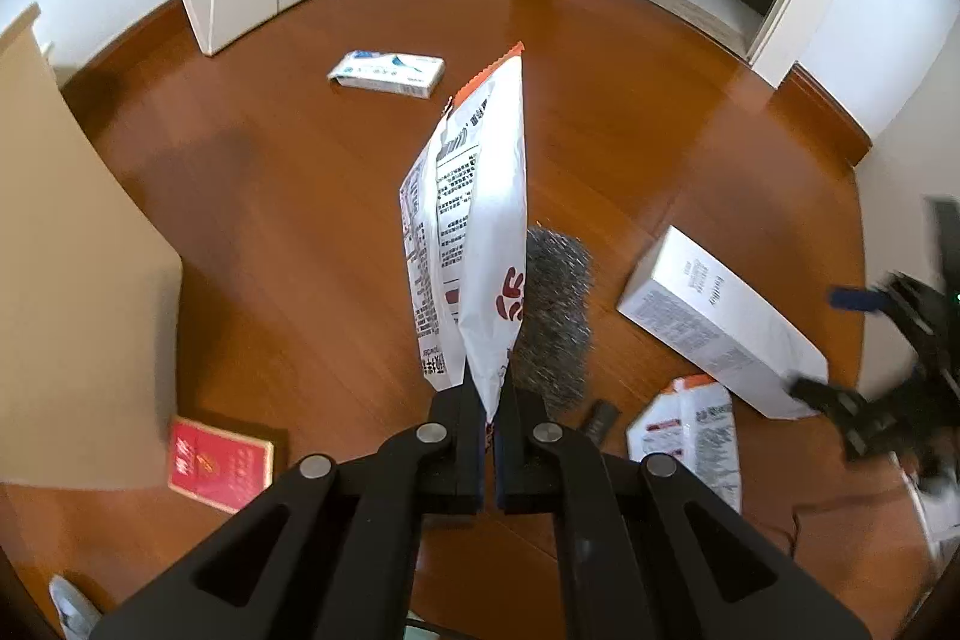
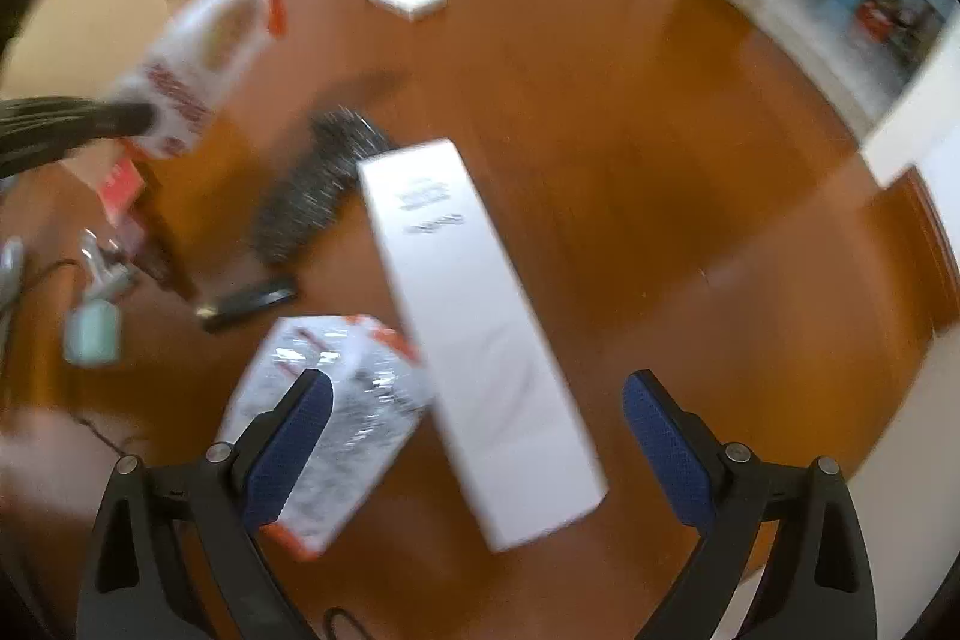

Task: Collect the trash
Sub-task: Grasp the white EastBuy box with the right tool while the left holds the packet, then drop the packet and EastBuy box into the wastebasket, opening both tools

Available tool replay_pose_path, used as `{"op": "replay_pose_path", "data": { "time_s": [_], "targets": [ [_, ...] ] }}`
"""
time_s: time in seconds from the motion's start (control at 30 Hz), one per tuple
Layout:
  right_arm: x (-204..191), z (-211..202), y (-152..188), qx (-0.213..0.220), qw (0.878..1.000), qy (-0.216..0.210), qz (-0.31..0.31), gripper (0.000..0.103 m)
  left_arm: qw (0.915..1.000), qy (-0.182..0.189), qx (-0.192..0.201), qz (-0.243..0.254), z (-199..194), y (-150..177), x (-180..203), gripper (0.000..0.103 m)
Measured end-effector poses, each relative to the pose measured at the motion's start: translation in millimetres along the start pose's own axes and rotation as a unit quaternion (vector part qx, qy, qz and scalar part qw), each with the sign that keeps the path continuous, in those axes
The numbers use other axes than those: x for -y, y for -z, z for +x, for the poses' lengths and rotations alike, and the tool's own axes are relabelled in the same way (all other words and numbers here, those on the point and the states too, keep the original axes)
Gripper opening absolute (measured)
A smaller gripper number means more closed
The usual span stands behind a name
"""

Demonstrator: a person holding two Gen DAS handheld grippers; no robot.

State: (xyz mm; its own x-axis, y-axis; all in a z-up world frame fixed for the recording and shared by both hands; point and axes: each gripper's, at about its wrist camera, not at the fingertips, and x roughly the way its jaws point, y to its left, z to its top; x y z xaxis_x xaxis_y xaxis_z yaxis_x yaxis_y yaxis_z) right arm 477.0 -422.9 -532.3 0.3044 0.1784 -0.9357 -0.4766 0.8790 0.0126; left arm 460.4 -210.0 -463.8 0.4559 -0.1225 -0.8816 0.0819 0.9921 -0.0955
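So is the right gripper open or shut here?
Open: the right gripper has its blue pads spread wide above the long white box, gripping nothing.

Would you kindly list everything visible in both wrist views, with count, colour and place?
Snack bag: 1, white and orange, held off the floor.
Second snack bag: 1, white and orange, on floor.
Long box: 1, white, partly over that bag.
Scrubber: 1, grey, on floor.
Tissue pack: 1, white-blue, far floor.
Red packet: 1, beside cardboard box.
Cardboard box: 1, brown, left.
Left gripper: black, clamping the bag.
Right gripper: black, blue pads, open.
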Motion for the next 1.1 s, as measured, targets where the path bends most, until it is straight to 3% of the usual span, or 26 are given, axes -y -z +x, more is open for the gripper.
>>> {"op": "replay_pose_path", "data": {
  "time_s": [0.13, 0.17, 0.2, 0.23, 0.37, 0.47, 0.6, 0.73, 0.8, 0.93, 0.97, 1.03, 1.1],
  "targets": [
    [18, 57, -17, -0.091, 0.995, -0.039, 0.015, 0.097, 1.0, 0.005, -0.002, 0.001, -4, 3, -4, 0.001],
    [15, 62, -17, -0.093, 0.995, -0.044, 0.009, 0.093, 1.0, 0.005, -0.002, 0.0, -6, 3, -6, 0.001],
    [11, 67, -18, -0.091, 0.995, -0.05, -0.001, 0.069, 1.0, 0.005, -0.002, -0.003, -9, 3, -10, 0.001],
    [11, 70, -17, -0.096, 0.994, -0.051, 0.001, 0.062, 1.0, 0.004, -0.002, -0.004, -11, 2, -14, 0.001],
    [9, 59, -15, -0.084, 0.996, -0.035, 0.018, 0.06, 0.9996, 0.005, 0.014, -0.022, -43, -6, -33, 0.001],
    [7, 11, -14, -0.041, 0.998, -0.024, 0.046, 0.06, 0.9984, 0.011, 0.042, -0.036, -88, -15, -44, 0.001],
    [-4, -76, -10, 0.003, 0.995, -0.007, 0.102, 0.06, 0.993, 0.028, 0.09, -0.071, -176, -33, -67, 0.001],
    [-47, -175, -12, 0.037, 0.988, -0.037, 0.148, 0.06, 0.9844, 0.031, 0.136, -0.108, -262, -48, -108, 0.001],
    [-68, -209, -16, 0.049, 0.985, -0.06, 0.152, 0.06, 0.9825, 0.018, 0.144, -0.117, -285, -53, -133, 0.001],
    [-127, -272, -36, 0.074, 0.982, -0.106, 0.141, 0.06, 0.9807, 0.001, 0.131, -0.145, -296, -53, -190, 0.001],
    [-141, -283, -45, 0.074, 0.98, -0.121, 0.137, 0.06, 0.9815, -0.003, 0.123, -0.147, -290, -55, -203, 0.001],
    [-164, -291, -65, 0.065, 0.978, -0.147, 0.131, 0.06, 0.983, 0.026, 0.094, -0.156, -270, -58, -224, 0.002],
    [-181, -294, -84, 0.057, 0.977, -0.158, 0.128, 0.06, 0.9858, 0.005, 0.068, -0.153, -248, -62, -239, 0.004]
  ]
}}
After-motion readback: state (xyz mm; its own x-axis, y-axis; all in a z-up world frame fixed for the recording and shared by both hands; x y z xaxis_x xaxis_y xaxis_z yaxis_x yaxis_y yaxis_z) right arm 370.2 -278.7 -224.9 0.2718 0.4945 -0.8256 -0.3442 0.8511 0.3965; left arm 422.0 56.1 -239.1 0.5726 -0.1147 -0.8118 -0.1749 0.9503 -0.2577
